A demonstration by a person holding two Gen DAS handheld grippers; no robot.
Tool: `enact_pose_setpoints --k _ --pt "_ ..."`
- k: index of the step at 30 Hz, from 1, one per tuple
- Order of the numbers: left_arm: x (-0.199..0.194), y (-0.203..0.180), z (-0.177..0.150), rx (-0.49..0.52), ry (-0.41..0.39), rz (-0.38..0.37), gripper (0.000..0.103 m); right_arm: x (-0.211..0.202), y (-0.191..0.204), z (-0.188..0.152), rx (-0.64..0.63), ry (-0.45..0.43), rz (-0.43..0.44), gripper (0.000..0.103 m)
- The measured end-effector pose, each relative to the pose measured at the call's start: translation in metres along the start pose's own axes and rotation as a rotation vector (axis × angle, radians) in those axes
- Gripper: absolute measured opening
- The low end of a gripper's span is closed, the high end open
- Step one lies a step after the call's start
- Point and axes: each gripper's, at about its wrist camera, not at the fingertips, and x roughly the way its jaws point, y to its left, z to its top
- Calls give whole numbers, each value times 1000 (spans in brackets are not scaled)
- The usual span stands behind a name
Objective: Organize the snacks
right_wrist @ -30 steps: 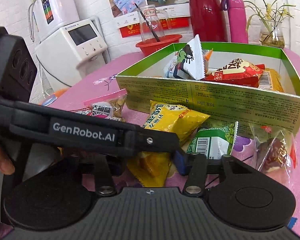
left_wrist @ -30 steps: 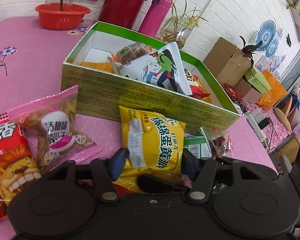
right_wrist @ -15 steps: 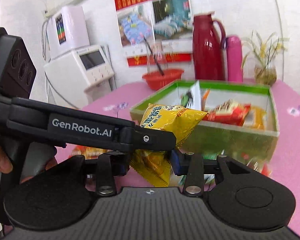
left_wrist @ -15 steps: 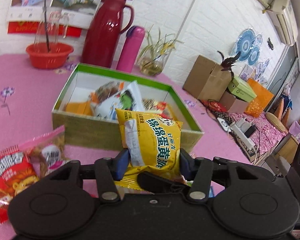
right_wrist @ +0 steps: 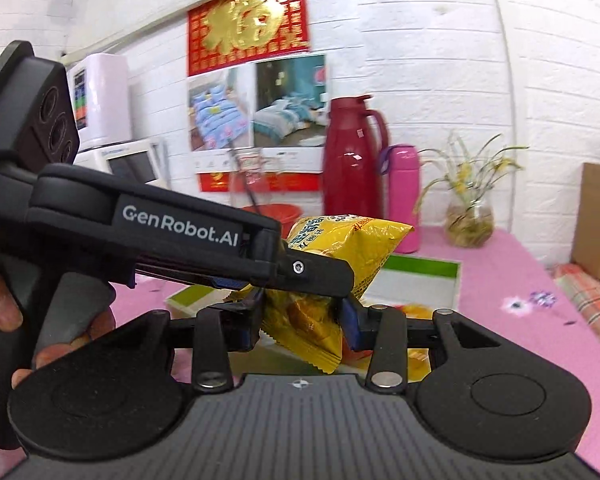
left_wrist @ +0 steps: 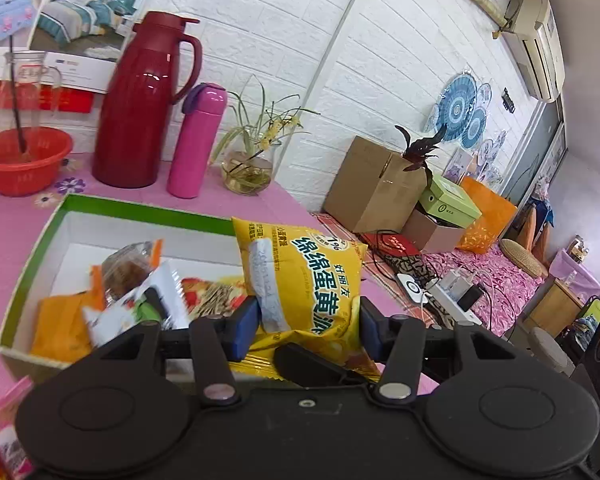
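Your left gripper (left_wrist: 306,330) squeezes the yellow snack bag (left_wrist: 304,284) between its blue pads, and your right gripper (right_wrist: 302,326), whose jaws have just been closing, pinches the same bag (right_wrist: 340,252) from the other side. You hold the bag in the air over the near edge of the green snack box (left_wrist: 40,248), which already has other snack packs in it. Behind the box stand a pink bottle (left_wrist: 196,140) and a dark red jug (left_wrist: 144,100) by the white brick wall.

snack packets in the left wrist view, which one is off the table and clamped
The yellow snack packet with green lettering, pinched between the left gripper pads above the green-rimmed cardboard box; the other packets lie loose inside the box.
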Motion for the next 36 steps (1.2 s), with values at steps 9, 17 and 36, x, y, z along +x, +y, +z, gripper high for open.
enact_pose_setpoints --k 9,17,36 --pt "54 18 24 -10 16 20 38 42 -38 4 1 0 -39 69" --pt "52 34 14 -16 7 97 103 68 -54 -13 -1 74 -180 103" --pt "-85 15 -36 -31 -70 147 103 -6 33 -10 -78 -12 -45 103"
